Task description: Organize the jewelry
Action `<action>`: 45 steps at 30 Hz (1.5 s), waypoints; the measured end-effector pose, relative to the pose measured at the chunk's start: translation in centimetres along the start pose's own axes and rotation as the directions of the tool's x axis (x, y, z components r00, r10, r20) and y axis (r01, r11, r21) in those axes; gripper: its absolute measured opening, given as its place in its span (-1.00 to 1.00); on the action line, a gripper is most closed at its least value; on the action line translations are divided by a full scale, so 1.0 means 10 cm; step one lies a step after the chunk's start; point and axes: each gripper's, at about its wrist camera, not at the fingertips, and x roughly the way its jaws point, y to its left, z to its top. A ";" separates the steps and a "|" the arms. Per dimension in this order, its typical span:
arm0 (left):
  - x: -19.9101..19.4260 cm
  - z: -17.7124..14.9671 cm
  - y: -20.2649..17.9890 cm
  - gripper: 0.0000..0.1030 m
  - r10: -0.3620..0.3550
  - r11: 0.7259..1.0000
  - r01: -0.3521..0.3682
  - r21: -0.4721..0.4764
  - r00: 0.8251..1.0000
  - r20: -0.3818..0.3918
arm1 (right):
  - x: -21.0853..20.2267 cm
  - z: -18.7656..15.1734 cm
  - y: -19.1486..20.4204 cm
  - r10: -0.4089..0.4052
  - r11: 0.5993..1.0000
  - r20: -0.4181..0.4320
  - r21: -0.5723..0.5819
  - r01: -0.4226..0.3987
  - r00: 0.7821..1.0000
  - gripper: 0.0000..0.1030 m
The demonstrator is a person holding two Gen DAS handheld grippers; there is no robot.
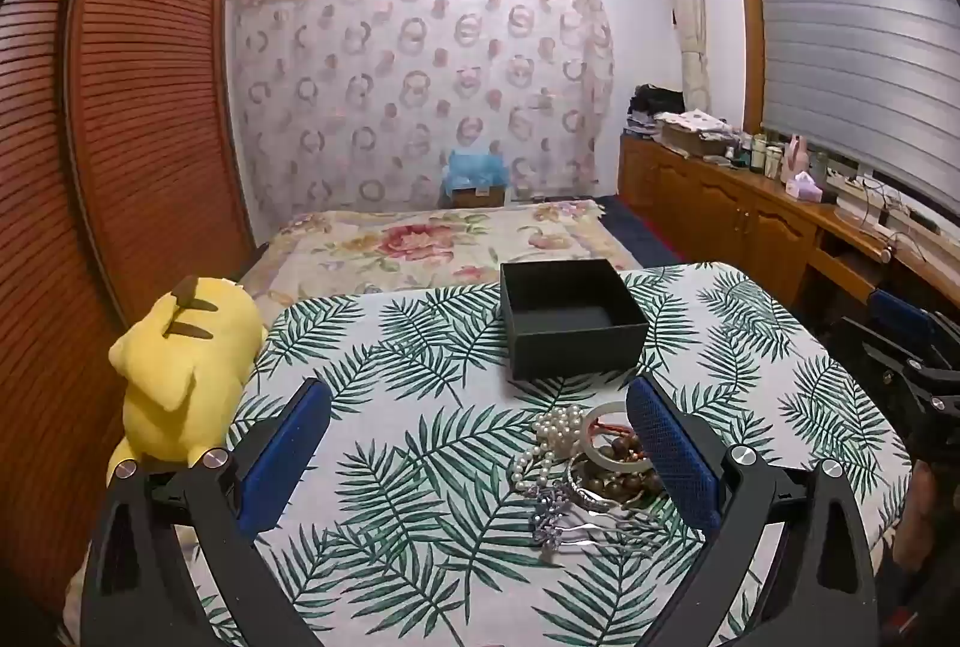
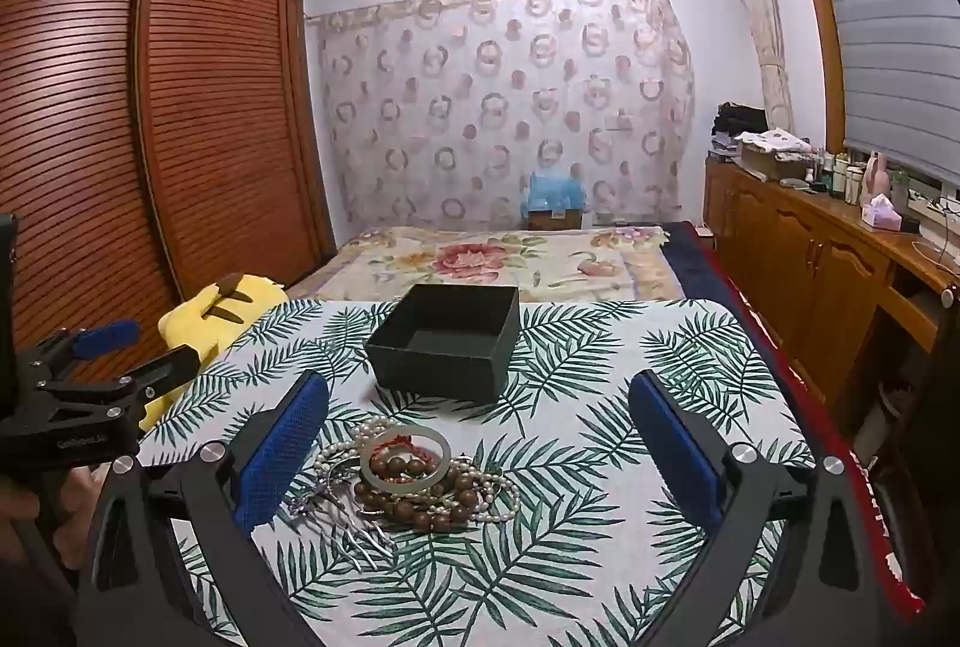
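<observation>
Right wrist view: the black box (image 2: 447,341) sat open on the leaf-print worktop (image 2: 630,467), light and stiff, I judged. Near it lay the jewelry pile (image 2: 414,479): jade bangle (image 2: 405,458), hard, slippery, breakable, best pinched across its rim; loose pearl strand (image 2: 498,497), likely to dangle. My right tongs (image 2: 480,452) and left tongs (image 1: 477,458) were spread wide, holding nothing.
</observation>
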 end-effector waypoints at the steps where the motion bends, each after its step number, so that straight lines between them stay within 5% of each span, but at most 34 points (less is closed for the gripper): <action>1: 0.00 0.00 0.00 0.85 0.001 1.000 -0.001 0.002 1.000 -0.004 | 0.00 0.00 0.01 -0.003 1.000 0.003 -0.011 0.003 1.000 0.96; 45: -0.04 0.06 -0.09 0.85 -0.003 1.000 0.003 0.000 1.000 0.006 | 0.01 0.00 0.02 0.002 1.000 0.004 -0.005 -0.002 1.000 0.96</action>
